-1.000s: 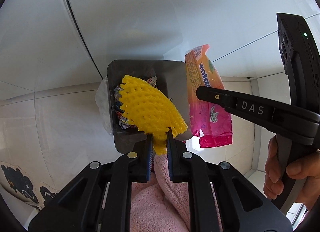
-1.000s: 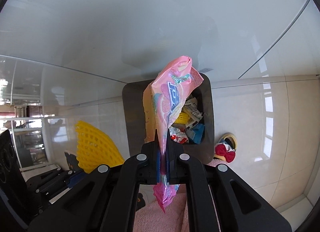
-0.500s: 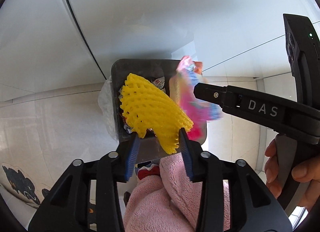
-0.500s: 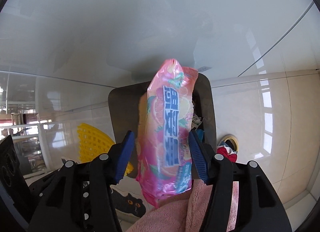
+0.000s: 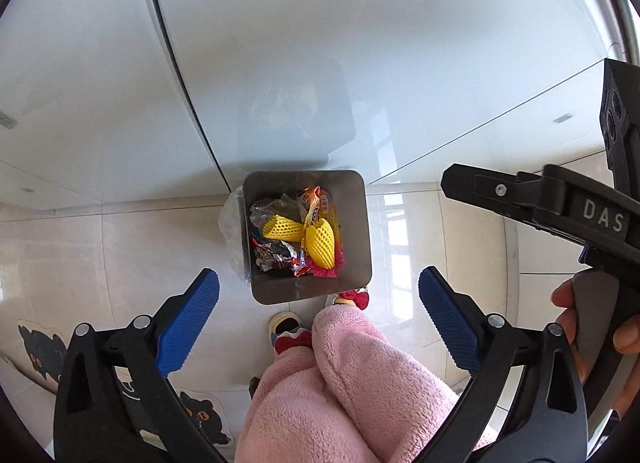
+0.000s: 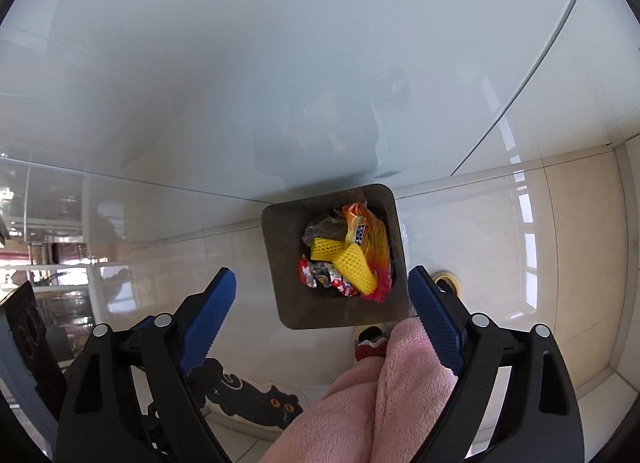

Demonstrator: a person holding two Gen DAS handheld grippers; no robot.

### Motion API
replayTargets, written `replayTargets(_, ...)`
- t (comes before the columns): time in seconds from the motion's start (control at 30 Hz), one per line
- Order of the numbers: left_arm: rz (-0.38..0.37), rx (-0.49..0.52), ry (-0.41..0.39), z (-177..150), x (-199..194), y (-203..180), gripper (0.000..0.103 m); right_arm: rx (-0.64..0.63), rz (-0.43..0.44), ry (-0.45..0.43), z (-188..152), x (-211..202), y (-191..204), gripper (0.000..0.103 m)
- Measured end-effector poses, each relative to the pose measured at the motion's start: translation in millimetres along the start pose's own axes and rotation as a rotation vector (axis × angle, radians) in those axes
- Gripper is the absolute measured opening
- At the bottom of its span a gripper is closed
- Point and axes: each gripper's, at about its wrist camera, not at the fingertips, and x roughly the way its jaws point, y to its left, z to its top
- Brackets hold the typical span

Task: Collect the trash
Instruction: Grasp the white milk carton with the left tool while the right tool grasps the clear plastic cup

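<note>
Both of my hand-held grippers hang wide open and empty above the trash bin [image 5: 306, 295] on the tiled floor.

My left hand-held gripper [image 5: 319, 321] and right hand-held gripper [image 6: 322, 315] have just been opening, nothing between their jaws; the pink snack wrapper [image 6: 374, 241] and yellow foam fruit net [image 5: 320, 243] lie inside, so I should confirm nothing overhangs the rim.

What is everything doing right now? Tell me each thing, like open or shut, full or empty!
left gripper: open, nothing between its jaws, just been opening.
right gripper: open, holding nothing, just been opening.
trash bin: upright on the floor, no lid on, partly filled.
yellow foam net: lying in the bin on top.
pink snack wrapper: lying in the bin under the net.
</note>
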Motion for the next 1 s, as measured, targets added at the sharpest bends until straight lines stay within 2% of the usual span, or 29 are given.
replayTargets(0.1, 0.011, 0.006, -0.024, 2.9, -36.8, -8.0, 0.095, -0.022, 0.010, -0.024, -1.7, -45.3, 14.2, 0.099)
replayTargets(0.3, 0.022, -0.003, -0.108, 4.6, -102.4, -14.7, 0.095, -0.089, 0.019, -0.072, -9.9, -126.8, 36.0, 0.100)
replayTargets(0.6, 0.041, -0.013, -0.271, 18.9, -196.8, -16.7, 0.095, -0.157, 0.071, -0.267, 3.0, -238.2, 62.8, 0.100)
replayTargets(0.73, 0.044, -0.032, -0.314, 45.5, -226.7, -16.2, 0.095, -0.185, 0.100, -0.345, 27.0, -268.4, 81.2, 0.100)
replayTargets(0.87, 0.098, -0.019, -0.375, 79.6, -241.3, -19.9, 0.095, -0.222, 0.109, -0.411, 62.2, -287.5, 101.1, 0.100)
replayTargets(1.0, 0.153, -0.011, -0.404, 123.1, -247.3, -23.8, 0.095, -0.244, 0.112, -0.423, 104.7, -287.5, 112.2, 0.100)
